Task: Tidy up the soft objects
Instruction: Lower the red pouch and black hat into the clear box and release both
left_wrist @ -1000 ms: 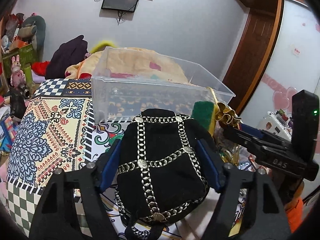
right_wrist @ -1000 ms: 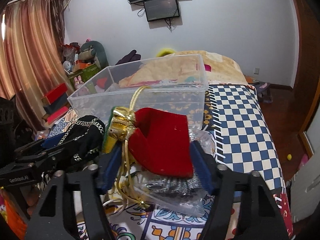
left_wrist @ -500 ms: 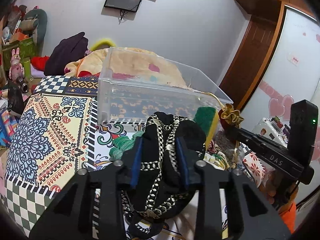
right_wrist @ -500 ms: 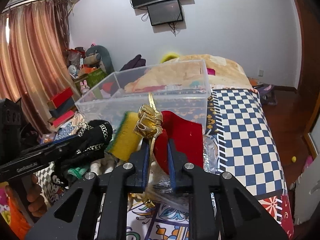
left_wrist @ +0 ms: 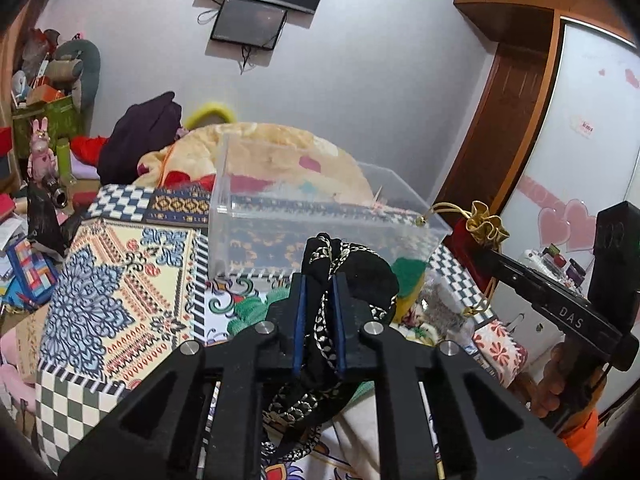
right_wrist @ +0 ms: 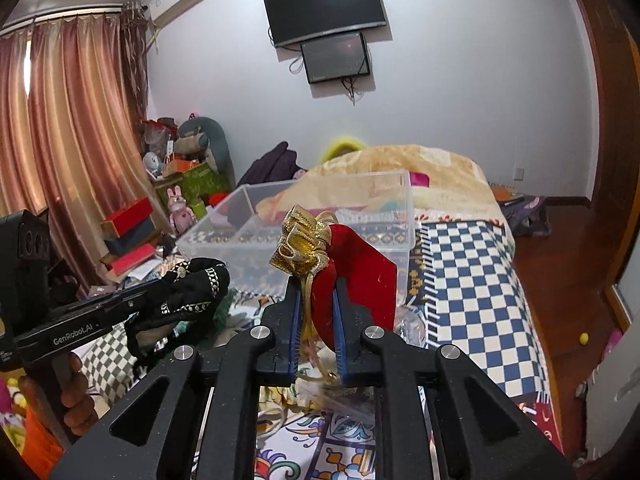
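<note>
My left gripper (left_wrist: 319, 280) is shut on a black pouch with gold chain trim (left_wrist: 352, 268) and holds it above the bed, just in front of the clear plastic box (left_wrist: 320, 220). My right gripper (right_wrist: 316, 284) is shut on a red velvet pouch with a gold drawstring top (right_wrist: 352, 264), also lifted in front of the clear plastic box (right_wrist: 360, 208). The left gripper with the black pouch (right_wrist: 192, 280) shows at the left of the right wrist view. The red pouch's gold top (left_wrist: 486, 224) shows at the right of the left wrist view.
A green and yellow sponge (left_wrist: 408, 276), a green knitted item (left_wrist: 252, 308) and a clear plastic bag (left_wrist: 444, 304) lie on the patterned bedcover (left_wrist: 120, 280) near the box. A yellow blanket (right_wrist: 420, 164) is heaped behind the box. Clutter lines the left wall.
Both grippers closed from wide open onto their pouches and lifted them. The view rose toward the box's rim.
</note>
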`<action>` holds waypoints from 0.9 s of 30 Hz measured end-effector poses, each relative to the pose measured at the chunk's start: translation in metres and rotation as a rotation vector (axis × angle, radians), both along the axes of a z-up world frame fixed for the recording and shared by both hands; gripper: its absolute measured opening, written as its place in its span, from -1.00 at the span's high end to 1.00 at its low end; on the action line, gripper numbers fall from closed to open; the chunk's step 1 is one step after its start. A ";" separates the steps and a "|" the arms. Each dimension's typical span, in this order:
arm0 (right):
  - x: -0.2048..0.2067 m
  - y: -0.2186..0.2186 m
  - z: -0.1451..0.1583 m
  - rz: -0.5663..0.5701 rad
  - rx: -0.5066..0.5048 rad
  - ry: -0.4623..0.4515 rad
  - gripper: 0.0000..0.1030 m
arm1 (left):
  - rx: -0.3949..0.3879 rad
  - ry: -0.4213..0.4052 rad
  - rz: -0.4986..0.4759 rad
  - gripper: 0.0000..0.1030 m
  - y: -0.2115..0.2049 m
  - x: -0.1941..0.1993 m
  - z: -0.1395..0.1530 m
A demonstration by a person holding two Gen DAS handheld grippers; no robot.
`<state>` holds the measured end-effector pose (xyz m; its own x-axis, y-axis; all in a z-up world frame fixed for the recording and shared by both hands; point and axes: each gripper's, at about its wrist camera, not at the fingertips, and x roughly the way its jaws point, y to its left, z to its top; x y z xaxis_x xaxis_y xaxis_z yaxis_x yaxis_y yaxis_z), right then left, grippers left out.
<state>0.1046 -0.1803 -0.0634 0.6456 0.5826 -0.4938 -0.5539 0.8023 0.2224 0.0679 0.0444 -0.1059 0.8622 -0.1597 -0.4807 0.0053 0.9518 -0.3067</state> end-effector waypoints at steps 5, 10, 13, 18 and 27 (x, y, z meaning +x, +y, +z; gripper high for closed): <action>0.000 -0.002 0.010 -0.006 0.004 -0.030 0.75 | 0.003 -0.042 0.010 0.78 0.004 -0.003 0.020; 0.003 -0.005 0.026 -0.010 0.021 -0.068 0.76 | 0.037 -0.085 0.024 0.78 0.008 0.002 0.043; 0.006 -0.005 0.034 -0.007 0.032 -0.091 0.75 | 0.039 -0.108 0.026 0.78 0.012 0.010 0.054; 0.017 0.002 0.045 -0.004 0.044 -0.121 0.75 | 0.076 -0.133 0.045 0.78 0.011 0.030 0.070; 0.044 0.026 0.036 0.006 0.014 -0.104 0.75 | 0.128 -0.123 0.052 0.78 0.010 0.079 0.080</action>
